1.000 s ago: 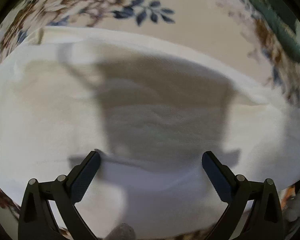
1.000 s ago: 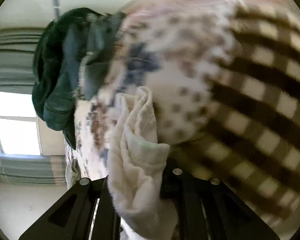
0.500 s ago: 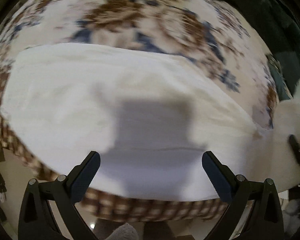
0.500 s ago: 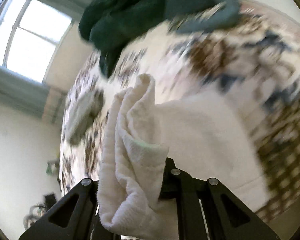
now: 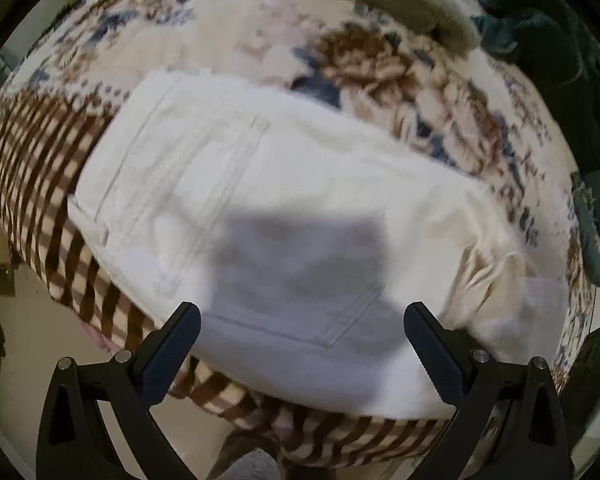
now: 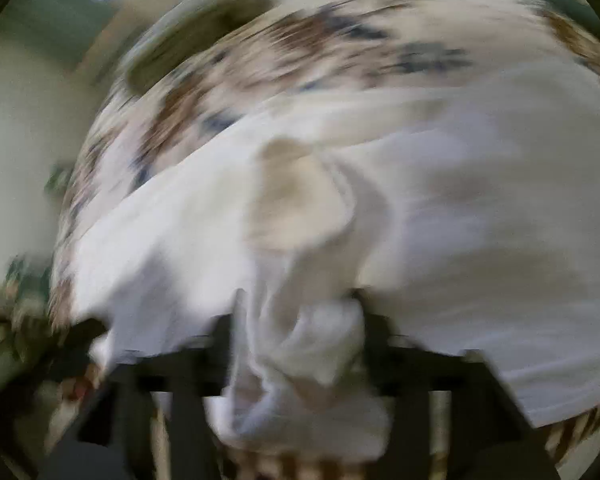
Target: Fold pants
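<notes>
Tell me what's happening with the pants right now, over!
Left gripper open, above the white pants. Right gripper shut on a bunched pant end. Pants spread on the floral blanket; nothing in the way.

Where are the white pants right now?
The white pants lie spread on the flowery blanket, near its striped edge, in front of the open left gripper; the right gripper clamps one bunched end.

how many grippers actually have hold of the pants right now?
1. The right gripper is shut on a bunched wad of the white pants, at their right end. The left gripper hangs open above the back pocket, gripping nothing. The right view is blurred.
</notes>
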`<action>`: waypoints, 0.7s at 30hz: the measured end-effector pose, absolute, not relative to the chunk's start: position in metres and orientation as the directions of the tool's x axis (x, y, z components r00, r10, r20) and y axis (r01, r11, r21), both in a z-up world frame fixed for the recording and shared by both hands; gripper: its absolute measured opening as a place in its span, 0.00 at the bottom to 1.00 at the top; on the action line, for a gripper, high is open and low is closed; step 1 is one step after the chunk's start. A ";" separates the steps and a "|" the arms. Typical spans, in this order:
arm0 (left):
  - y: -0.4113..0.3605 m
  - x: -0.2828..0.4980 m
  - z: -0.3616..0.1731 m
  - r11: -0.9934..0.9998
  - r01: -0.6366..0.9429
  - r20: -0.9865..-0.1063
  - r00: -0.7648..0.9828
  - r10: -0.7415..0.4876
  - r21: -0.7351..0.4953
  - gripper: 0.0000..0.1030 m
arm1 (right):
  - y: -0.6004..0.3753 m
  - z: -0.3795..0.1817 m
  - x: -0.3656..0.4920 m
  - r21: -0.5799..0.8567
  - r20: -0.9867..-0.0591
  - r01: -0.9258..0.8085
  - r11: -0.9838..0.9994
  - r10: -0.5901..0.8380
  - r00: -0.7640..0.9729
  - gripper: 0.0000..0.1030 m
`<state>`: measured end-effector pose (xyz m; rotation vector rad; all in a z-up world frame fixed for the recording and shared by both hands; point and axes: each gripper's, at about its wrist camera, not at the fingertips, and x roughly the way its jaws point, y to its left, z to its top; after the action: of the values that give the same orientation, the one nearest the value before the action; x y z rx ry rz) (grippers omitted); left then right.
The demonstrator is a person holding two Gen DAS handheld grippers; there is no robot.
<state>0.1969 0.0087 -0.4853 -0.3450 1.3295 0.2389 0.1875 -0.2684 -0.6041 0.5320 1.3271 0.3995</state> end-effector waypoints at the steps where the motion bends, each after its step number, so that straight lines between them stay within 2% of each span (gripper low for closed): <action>1: 0.002 0.202 -0.482 0.934 -0.340 -0.971 0.240 -0.024 -0.107 1.00 | -0.274 -0.600 0.186 0.628 -0.769 0.028 0.778 0.614 0.174 0.60; 4: -0.021 0.218 -0.482 0.952 -0.280 -0.967 0.251 -0.048 -0.120 1.00 | -0.315 -0.582 0.184 0.631 -0.767 0.076 0.772 0.605 0.215 0.62; 8: -0.070 0.249 -0.493 0.970 -0.188 -0.964 0.243 -0.104 -0.152 1.00 | -0.397 -0.571 0.181 0.526 -0.836 0.212 0.823 0.456 0.306 0.62; 11: -0.111 0.275 -0.514 0.984 -0.110 -0.965 0.237 -0.108 -0.137 1.00 | -0.458 -0.591 0.181 0.434 -0.892 0.371 0.821 0.334 0.304 0.62; 14: -0.135 0.292 -0.544 0.994 -0.076 -0.981 0.183 -0.060 -0.075 1.00 | -0.506 -0.618 0.182 0.330 -0.941 0.504 0.799 0.237 0.240 0.61; 16: -0.133 0.298 -0.564 0.992 -0.110 -0.991 0.129 -0.042 -0.057 1.00 | -0.526 -0.629 0.181 0.351 -0.936 0.561 0.750 0.269 0.226 0.61; 18: -0.126 0.300 -0.566 0.987 -0.140 -0.990 0.127 -0.057 -0.075 1.00 | -0.535 -0.621 0.181 0.371 -0.928 0.564 0.738 0.265 0.262 0.61; 21: -0.118 0.303 -0.560 0.986 -0.156 -0.988 0.150 -0.042 -0.065 1.00 | -0.523 -0.590 0.195 0.399 -0.901 0.464 0.791 0.245 0.358 0.61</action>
<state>0.3033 -0.1183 -0.5597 -0.1654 1.4202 0.0823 0.1955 -0.5231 -0.5902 0.6867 1.2235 -0.1564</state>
